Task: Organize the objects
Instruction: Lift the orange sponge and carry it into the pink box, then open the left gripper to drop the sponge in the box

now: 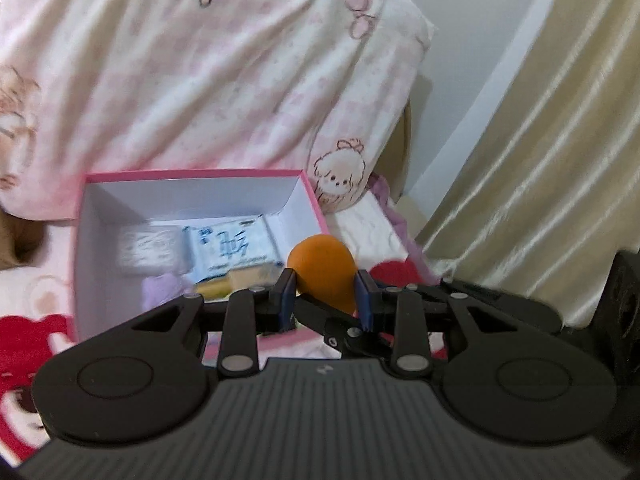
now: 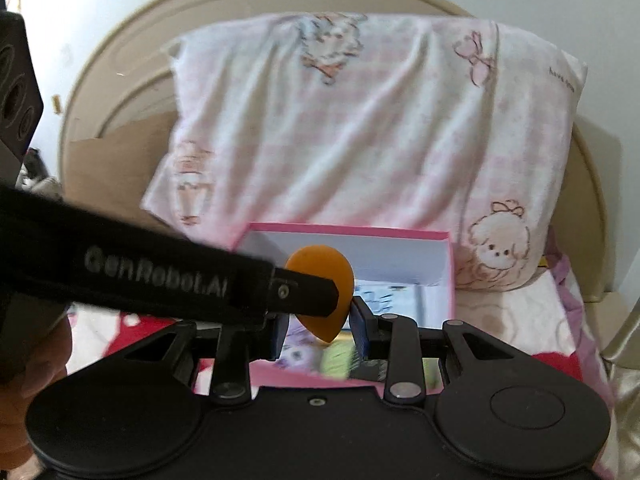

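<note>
Two grippers meet on one orange teardrop-shaped sponge (image 1: 326, 270): your left gripper (image 1: 325, 296) has its blue pads pressed on both sides of it, and your right gripper (image 2: 320, 322) clamps its pointed lower end. Left of the sponge, below it, lies the pink-rimmed open cardboard box (image 1: 192, 178), white inside, with packets on its floor. Its near right edge lies under the sponge. Behind it the pink checked pillow (image 1: 224, 80) touches the far rim. Rightward, cream curtain folds (image 1: 540, 160) close that side.
</note>
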